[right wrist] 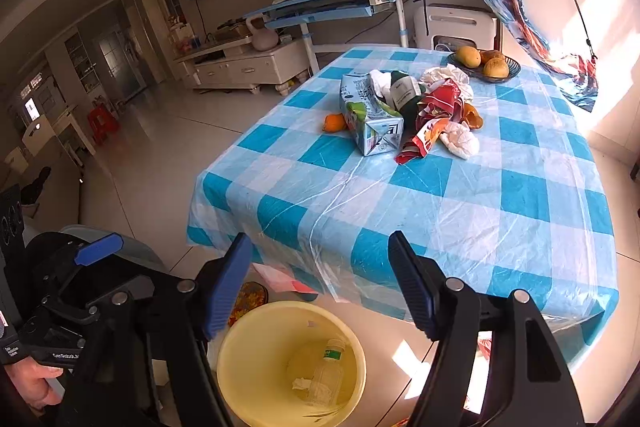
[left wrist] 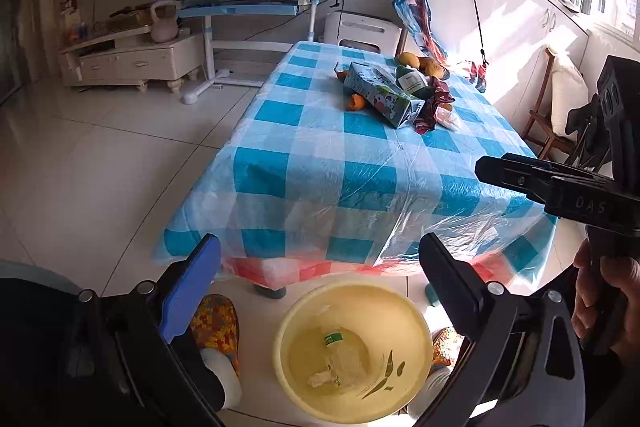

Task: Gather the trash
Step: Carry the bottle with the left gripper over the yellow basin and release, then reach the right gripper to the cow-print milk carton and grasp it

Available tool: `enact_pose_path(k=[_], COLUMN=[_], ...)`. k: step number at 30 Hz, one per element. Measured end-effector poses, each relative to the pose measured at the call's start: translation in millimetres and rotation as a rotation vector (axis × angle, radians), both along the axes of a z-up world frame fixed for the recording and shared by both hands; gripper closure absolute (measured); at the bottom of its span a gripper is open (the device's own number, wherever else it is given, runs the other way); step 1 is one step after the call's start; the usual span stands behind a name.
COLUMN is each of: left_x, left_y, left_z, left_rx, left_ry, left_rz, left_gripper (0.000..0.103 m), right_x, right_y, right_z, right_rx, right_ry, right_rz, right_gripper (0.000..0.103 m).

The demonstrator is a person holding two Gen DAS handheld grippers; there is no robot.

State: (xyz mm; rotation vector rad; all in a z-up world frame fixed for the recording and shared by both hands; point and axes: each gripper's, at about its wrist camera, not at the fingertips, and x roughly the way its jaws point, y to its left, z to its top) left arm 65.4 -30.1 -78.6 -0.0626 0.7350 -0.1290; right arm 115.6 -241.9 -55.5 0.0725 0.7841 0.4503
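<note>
A: Nearest item: left gripper [left wrist: 320, 267], jaws spread wide and holding nothing, above a yellow plastic bin [left wrist: 416, 311] on the floor.

B: Bin contents?

A: One clear plastic bottle [right wrist: 330, 367] with a green label, plus a crumpled white scrap [right wrist: 302, 383]. Round rim, smooth walls.

B: Right gripper [right wrist: 320, 279]?

A: Also released, fingers wide apart, empty, over the same bin at the table's near edge.

B: Surface?

A: Table [right wrist: 500, 211] under a blue-and-white check cloth with wrinkled clear plastic film on top. Floor: pale glossy tile.

B: Trash left on it?

A: Cluster at the far middle: boxy drink carton [right wrist: 370, 123] lying on its side, dark green bottle [right wrist: 404, 93], crinkled red foil wrapper [right wrist: 430, 119], crumpled white tissue [right wrist: 460, 141], orange peel [right wrist: 334, 123].

B: Anything only one view shows?

A: Right wrist view shows the dark fruit plate [right wrist: 486, 77] whole, at the far right corner, and a hallway at far left. Left wrist view shows the sunlit window at right and patterned slippers [left wrist: 218, 319] beside the bin.

B: Room?

A: Blue desk [right wrist: 340, 1] with backpack and books, wall television, white cabinets.
</note>
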Motion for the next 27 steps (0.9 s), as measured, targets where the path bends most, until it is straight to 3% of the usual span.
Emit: enact_pose_path(k=[7,21,27], left_x=[7.4,38.3,59.1], left_y=[-5.0,-11.6,-10.2], left_z=[9.6,3.5,18.4], left_rx=[0.037,0.014,0.035], left_ry=[-0.056,-0.013,-0.045], left_rz=[0.008,-0.001,-0.011], left_gripper=[0.007,0.007,0.007], right_x=[-2.2,20.1,46.7], right_y=[13.7,15.1,13.6], right_z=[2.0,0.5,9.4], right_rx=[-0.022,-0.015,-0.022], right_ry=[-0.029,-0.031,-0.025], right_rz=[0.049,0.07,0.061], right_gripper=[0.035,0.035,0.035])
